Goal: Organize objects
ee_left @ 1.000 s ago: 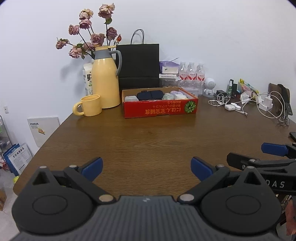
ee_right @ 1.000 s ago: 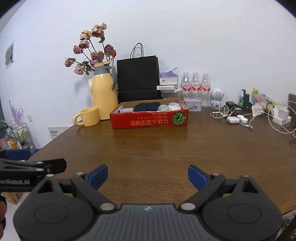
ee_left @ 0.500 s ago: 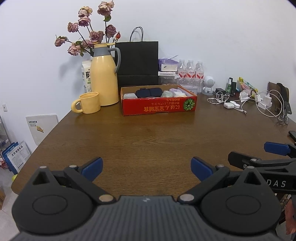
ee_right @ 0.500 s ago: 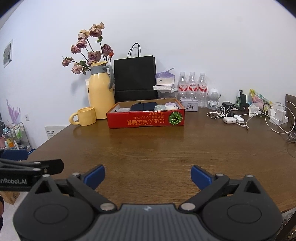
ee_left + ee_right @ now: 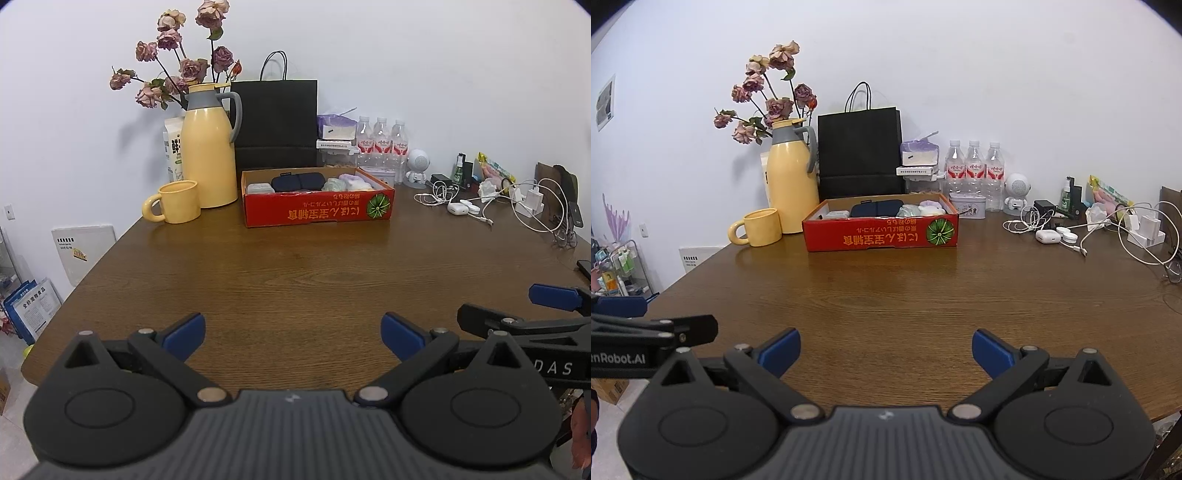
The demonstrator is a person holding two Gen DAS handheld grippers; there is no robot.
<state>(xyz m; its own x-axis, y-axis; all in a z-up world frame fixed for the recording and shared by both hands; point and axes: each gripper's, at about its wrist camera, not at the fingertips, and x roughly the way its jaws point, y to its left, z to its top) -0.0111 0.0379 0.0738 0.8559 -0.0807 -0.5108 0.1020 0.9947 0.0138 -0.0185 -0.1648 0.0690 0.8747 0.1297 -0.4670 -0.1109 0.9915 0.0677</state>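
Note:
A red cardboard box stands at the back of the brown wooden table. Inside it lie a dark blue pouch, a small grey case and pale soft items. My left gripper hovers over the near table edge, open, nothing between its blue pads. My right gripper is beside it, also open and empty. Each gripper shows at the edge of the other's view.
A yellow jug with dried roses, a yellow mug, a black paper bag and three water bottles line the back wall. White cables, an earbud case and chargers clutter the right side.
The right gripper's jaws have spread slightly wider. Both views have shifted a little, with the box and jug now sitting slightly further off.

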